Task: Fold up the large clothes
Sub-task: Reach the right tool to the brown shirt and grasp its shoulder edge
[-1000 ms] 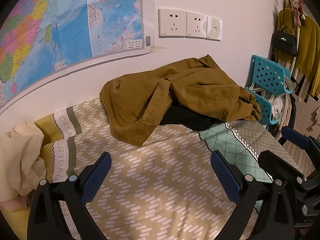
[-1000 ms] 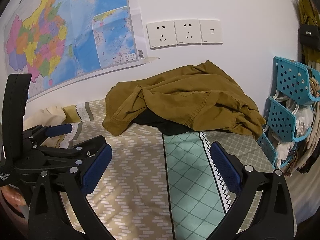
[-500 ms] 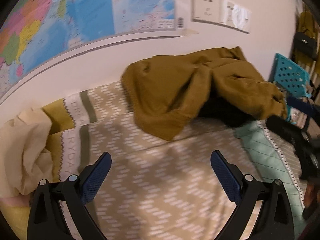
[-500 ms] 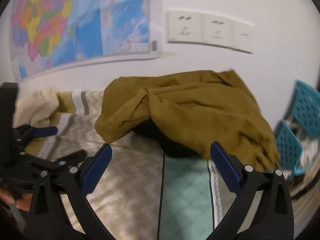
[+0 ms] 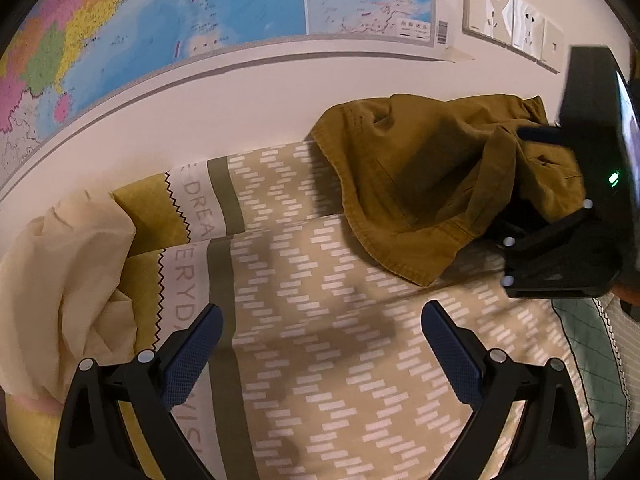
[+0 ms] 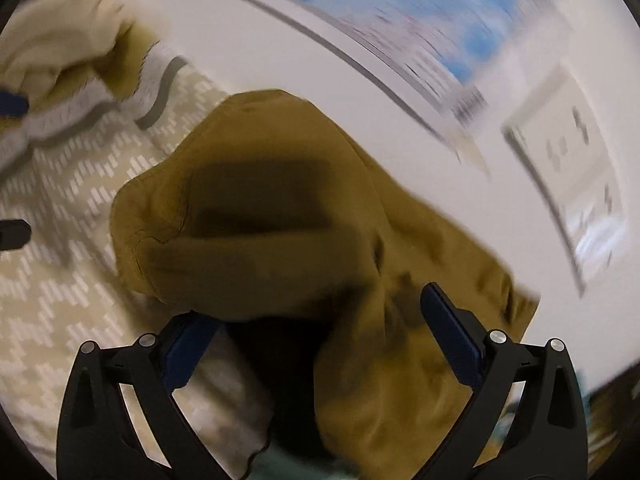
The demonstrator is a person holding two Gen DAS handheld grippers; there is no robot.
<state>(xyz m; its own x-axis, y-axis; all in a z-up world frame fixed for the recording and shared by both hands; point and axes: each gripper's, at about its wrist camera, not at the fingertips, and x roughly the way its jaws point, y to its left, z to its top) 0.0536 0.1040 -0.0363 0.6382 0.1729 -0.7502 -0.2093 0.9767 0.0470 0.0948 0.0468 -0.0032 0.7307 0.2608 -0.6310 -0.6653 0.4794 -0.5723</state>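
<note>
A crumpled mustard-brown garment [image 5: 432,168] lies heaped on the patterned bed cover against the wall, with something black [image 6: 280,360] under it. My left gripper [image 5: 320,344] is open, low over bare bed cover, left of and in front of the heap. My right gripper [image 6: 320,332] is open and right at the garment [image 6: 260,216], with brown and black cloth lying between its spread fingers; the right wrist view is blurred. In the left wrist view the right gripper's black body [image 5: 580,208] sits against the heap's right side.
A cream cloth [image 5: 56,272] is bunched at the left of the bed by a yellow pillow [image 5: 152,212]. A map [image 5: 160,28] and wall sockets [image 5: 504,16] hang on the white wall behind. A teal quilted patch [image 5: 580,352] lies at the right.
The right gripper has swung forward and down onto the brown heap, which now fills its view. The left gripper has moved left and nearer the bed. Both stay open.
</note>
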